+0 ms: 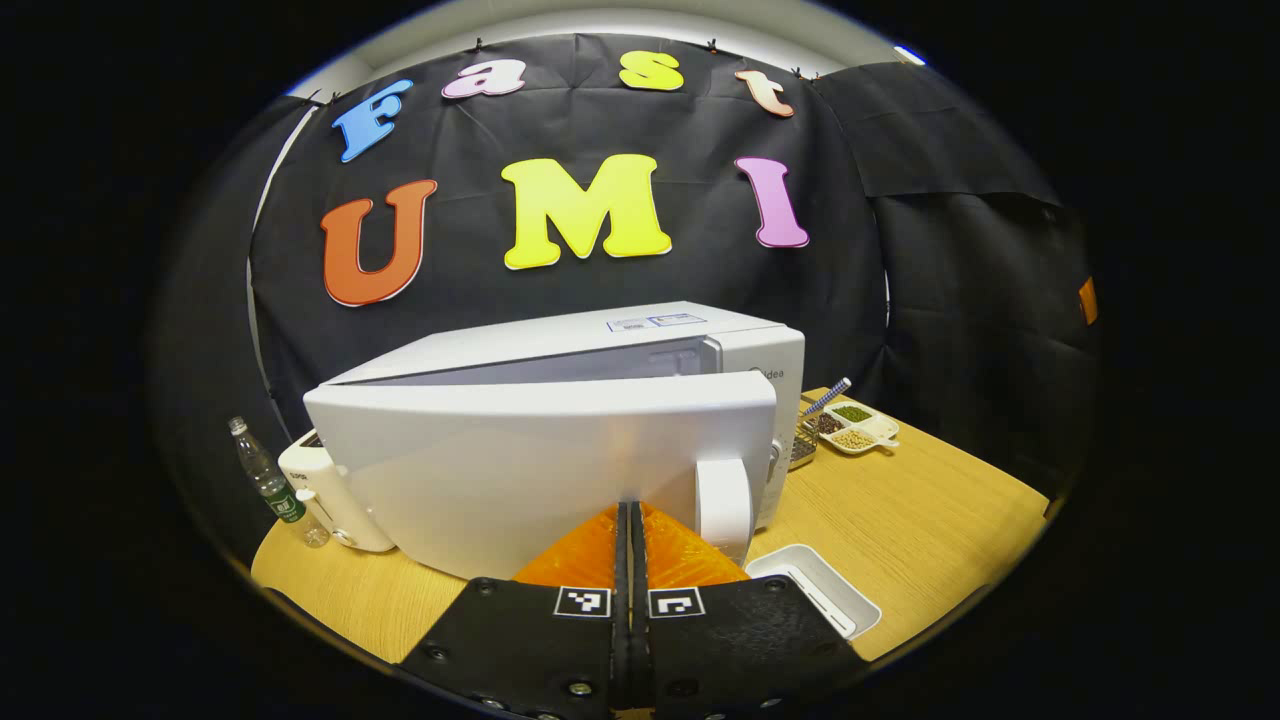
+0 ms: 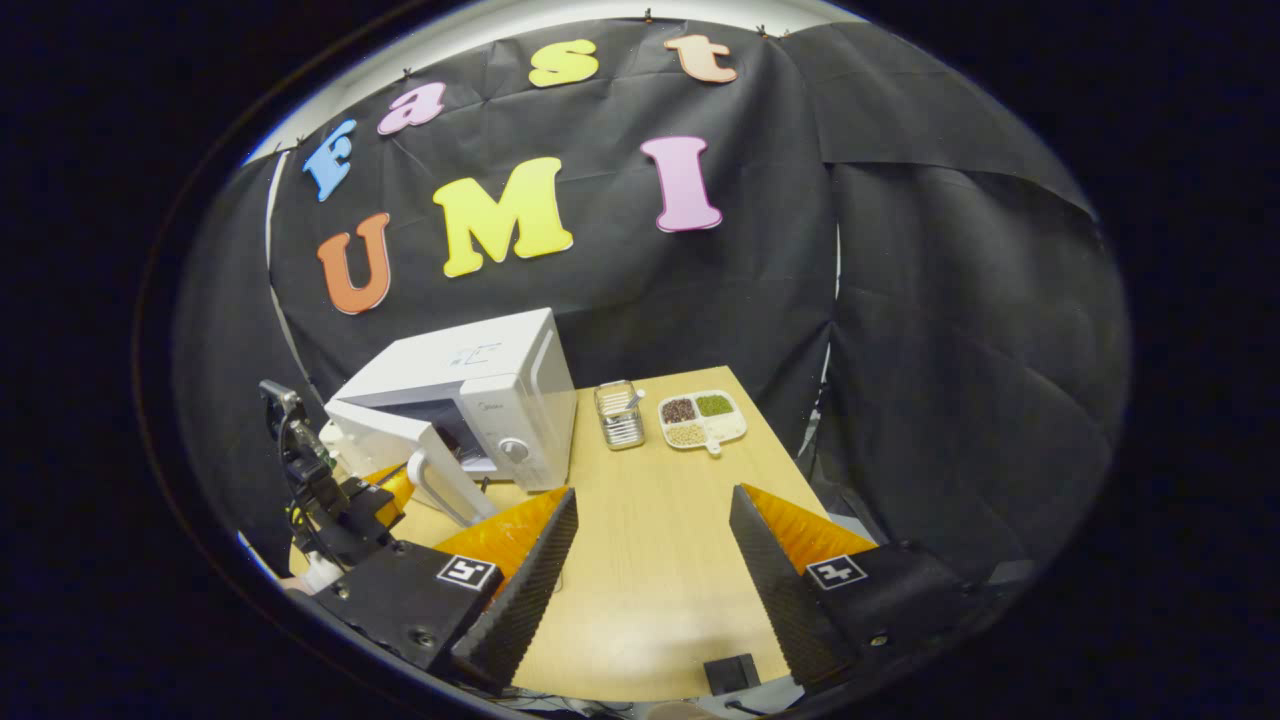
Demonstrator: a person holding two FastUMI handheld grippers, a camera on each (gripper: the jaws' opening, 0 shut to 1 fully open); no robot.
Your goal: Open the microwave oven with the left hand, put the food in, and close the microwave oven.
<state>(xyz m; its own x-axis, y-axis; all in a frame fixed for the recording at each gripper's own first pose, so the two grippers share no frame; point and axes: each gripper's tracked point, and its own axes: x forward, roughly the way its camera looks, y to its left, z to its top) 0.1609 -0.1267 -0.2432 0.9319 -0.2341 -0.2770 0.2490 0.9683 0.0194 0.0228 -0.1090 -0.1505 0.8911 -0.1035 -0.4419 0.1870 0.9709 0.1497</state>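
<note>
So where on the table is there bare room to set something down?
Free: the broad table stretch between the microwave and the divided dish, running toward the right tool. Crowded: left, by the door, left tool, toaster and bottle.

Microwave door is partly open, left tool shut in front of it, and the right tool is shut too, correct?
Not quite. The right tool is open: the right gripper view shows its fingers spread wide over the table. The microwave door is partly open, and the left tool is shut in front of it.
</note>
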